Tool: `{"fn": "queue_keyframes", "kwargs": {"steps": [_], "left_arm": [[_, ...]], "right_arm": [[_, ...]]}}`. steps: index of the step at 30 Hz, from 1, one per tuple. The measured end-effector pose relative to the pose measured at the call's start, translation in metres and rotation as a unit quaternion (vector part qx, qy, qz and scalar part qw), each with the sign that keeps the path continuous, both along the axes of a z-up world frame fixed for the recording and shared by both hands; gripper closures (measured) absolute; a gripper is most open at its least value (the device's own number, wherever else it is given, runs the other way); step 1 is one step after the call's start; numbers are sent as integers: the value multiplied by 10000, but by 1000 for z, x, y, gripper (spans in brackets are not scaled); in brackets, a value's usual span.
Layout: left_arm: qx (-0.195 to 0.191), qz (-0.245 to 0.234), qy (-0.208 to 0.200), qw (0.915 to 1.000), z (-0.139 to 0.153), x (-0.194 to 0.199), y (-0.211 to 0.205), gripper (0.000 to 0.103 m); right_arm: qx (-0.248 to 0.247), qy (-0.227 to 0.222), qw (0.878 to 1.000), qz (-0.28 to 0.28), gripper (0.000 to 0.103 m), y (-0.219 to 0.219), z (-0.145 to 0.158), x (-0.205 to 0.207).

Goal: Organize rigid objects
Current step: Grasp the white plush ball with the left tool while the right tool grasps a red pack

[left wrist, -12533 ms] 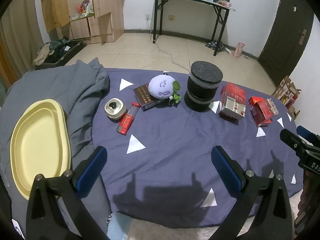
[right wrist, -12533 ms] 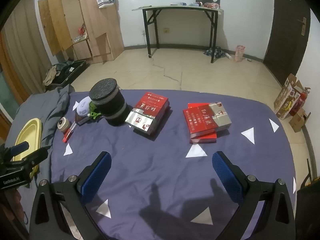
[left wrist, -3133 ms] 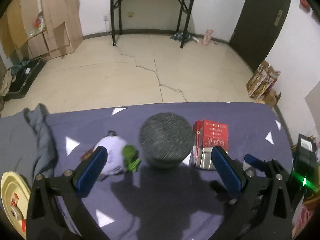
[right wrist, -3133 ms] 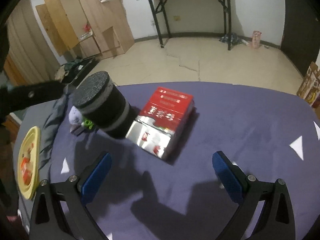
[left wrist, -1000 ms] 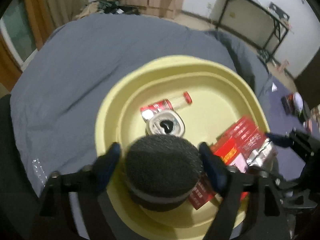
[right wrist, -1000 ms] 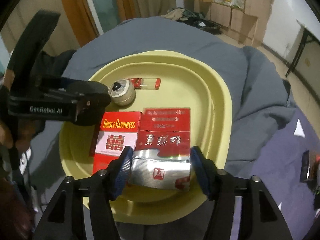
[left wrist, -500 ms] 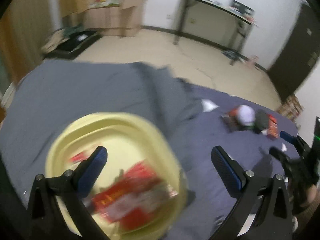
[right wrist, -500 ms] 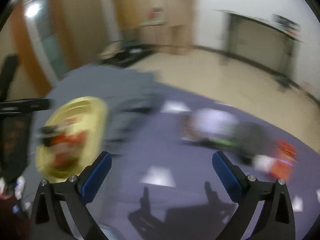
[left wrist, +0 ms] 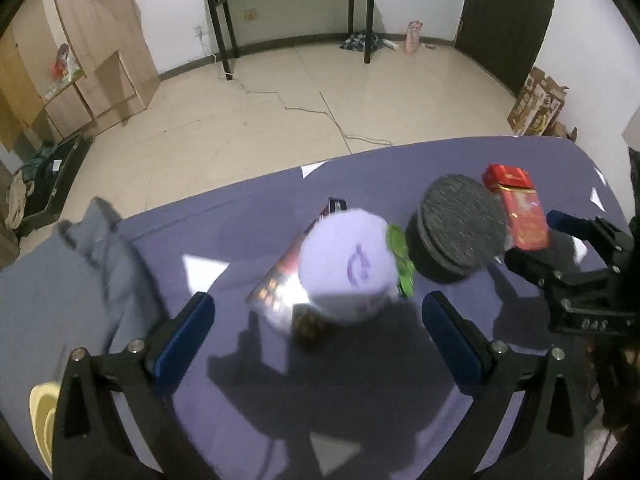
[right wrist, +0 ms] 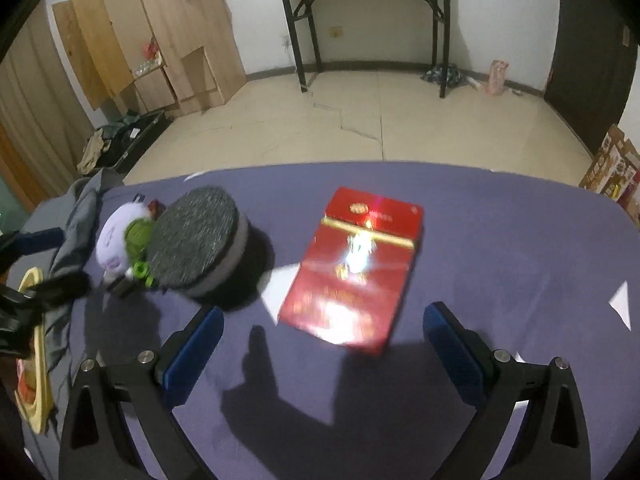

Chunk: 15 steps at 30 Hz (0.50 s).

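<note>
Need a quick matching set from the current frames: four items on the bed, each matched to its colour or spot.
Items:
1. Flat rectangular red box
2. Round dark foam-topped cylinder
3. Pale purple round plush toy
4. Yellow plastic tray

Descriptions:
A. lying on a glossy dark box
B. gold lettering, ahead of the right gripper's fingers
C. far left edge, on grey bedding
D. grey band around its side

Pairs: 1-B, 2-D, 3-A, 4-C

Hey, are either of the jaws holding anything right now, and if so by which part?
Nothing is held. The left gripper and right gripper both stand open and empty above the purple cloth.
</note>
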<state>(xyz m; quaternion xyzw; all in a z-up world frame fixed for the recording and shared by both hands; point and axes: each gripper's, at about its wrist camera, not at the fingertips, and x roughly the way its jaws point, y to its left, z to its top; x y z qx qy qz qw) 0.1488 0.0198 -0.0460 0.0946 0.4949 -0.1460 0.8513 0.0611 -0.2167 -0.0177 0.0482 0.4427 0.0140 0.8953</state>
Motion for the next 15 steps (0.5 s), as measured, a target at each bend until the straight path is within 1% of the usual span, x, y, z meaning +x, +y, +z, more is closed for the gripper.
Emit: {"fn": "queue_keyframes", "kwargs": {"steps": [2,3,5,6,7,8,9,10,11,13,15], "left_arm": [[-42,37,3,10000,-5,9,-2,3],[-101,36,-18,9999,-7,13,-3,4],[-168,-15,-35,9999,-9,16,-7,12],[-223,-75,-36,9997,-10,17,-9,16],[-248,-125,-11,9996,-12,17,-11,30],[-246,-148,12,9996,-12,15,-10,45],[-211,-114,-8,9997,-11,15,-9,47],[-236,-89,-47,9997,-9,13,-9,48],[-323,-86,-64,9994,-6,11,-8,50],[-464,-25,-88,9989,3,6,-4,51],[-712,54,-125,9974,18,-2,5,51]], "right_arm": [[-25,46,10000,-30,3,-6,-7,9],[-20,87,9999,-60,6,-8,-12,14],[-39,82,9999,-104,8,-13,-17,17],[-112,-6,9999,-119,12,-15,-17,17],[-166,-44,9998,-107,21,-13,-17,18],[-262,-75,9996,-94,27,-11,-19,19],[-326,-112,9994,-80,30,-10,-20,20],[-314,-152,9994,-40,32,-9,-20,20],[-269,-160,9995,-7,32,-9,-20,18],[-237,-205,9995,28,38,-11,-19,10],[-87,-251,9996,7,40,-19,-17,0]]}}
